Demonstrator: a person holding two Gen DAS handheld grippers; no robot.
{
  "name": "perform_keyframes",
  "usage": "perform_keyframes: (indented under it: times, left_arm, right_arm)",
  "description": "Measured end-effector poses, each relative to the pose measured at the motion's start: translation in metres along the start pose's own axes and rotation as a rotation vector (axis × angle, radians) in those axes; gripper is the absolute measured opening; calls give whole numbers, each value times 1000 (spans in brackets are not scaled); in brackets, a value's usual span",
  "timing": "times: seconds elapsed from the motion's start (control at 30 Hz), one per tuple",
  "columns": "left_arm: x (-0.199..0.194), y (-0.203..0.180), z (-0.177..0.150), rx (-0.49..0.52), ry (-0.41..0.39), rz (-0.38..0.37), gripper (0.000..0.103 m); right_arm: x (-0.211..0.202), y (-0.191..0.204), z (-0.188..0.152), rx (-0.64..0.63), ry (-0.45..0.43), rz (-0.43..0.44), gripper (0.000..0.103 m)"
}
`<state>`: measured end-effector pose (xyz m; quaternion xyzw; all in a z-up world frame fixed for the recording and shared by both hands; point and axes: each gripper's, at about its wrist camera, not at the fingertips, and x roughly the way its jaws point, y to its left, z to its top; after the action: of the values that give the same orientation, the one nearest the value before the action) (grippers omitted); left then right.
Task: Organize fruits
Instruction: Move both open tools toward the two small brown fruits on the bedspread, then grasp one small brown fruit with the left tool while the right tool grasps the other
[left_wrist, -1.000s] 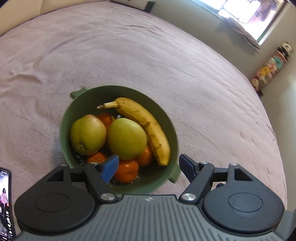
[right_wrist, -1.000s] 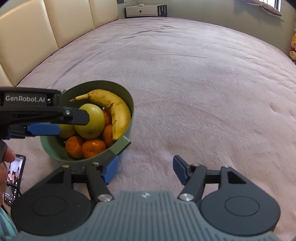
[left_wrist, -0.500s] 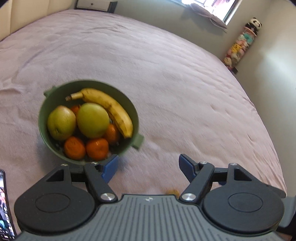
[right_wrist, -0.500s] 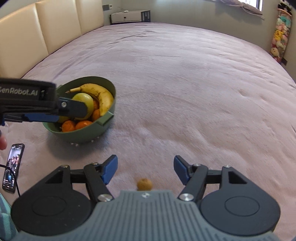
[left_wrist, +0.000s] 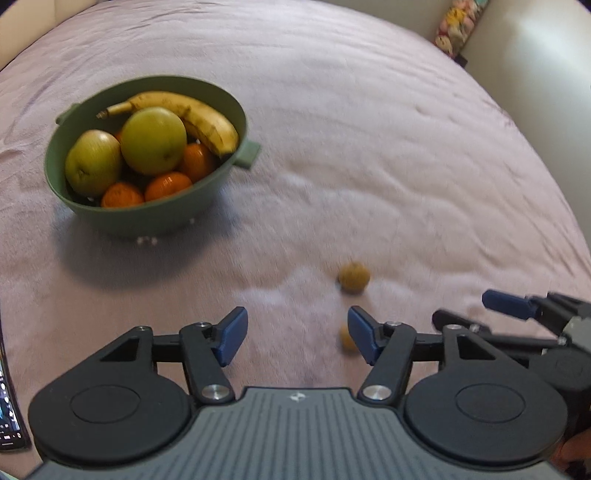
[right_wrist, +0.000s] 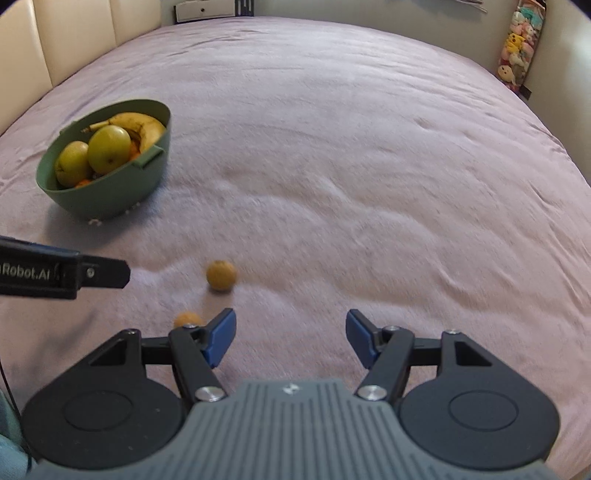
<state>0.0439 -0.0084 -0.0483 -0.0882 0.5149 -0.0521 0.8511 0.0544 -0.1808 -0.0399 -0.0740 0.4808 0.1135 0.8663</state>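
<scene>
A green bowl sits on the pink bedspread, holding a banana, two yellow-green pears and several oranges. Two small tan round fruits lie loose on the cover: the larger fruit and the smaller fruit. My left gripper hovers just left of the smaller fruit, jaws closing with nothing between them. My right gripper is to the right of both fruits, jaws closing on empty air.
A phone lies at the left edge of the bed. A cream padded headboard runs along the far left, and stuffed toys hang at the far right wall. The bedspread stretches wide to the right.
Both grippers pulled back from the bowl toward the near right. The bowl shifted up and left in both views, and two small tan fruits came into sight. The left jaws narrowed.
</scene>
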Motion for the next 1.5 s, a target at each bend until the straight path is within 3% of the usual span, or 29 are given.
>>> perform_keyframes:
  times: [0.2, 0.37, 0.5, 0.9, 1.23, 1.4, 1.5]
  left_arm:
    - [10, -6, -12, 25, 27, -1, 53]
    - [22, -12, -24, 50, 77, -55, 39]
    - [29, -20, -29, 69, 60, -106, 39]
    - [44, -37, -27, 146, -25, -103, 41]
    - [52, -37, -27, 146, -6, -90, 41]
    - [54, -34, -24, 130, -1, -102, 30]
    - [54, -34, -24, 133, 0, -105, 29]
  right_arm:
    - [11, -13, -11, 42, 32, -15, 49]
    - [14, -16, -12, 81, 35, 13, 40]
    - [15, -23, -11, 143, 33, 26, 40]
    - [24, -24, -2, 174, 23, 41, 37]
    - [32, -17, 5, 157, 25, 54, 38]
    - [36, -14, 4, 146, 38, 48, 38]
    - [37, -14, 4, 143, 38, 56, 38]
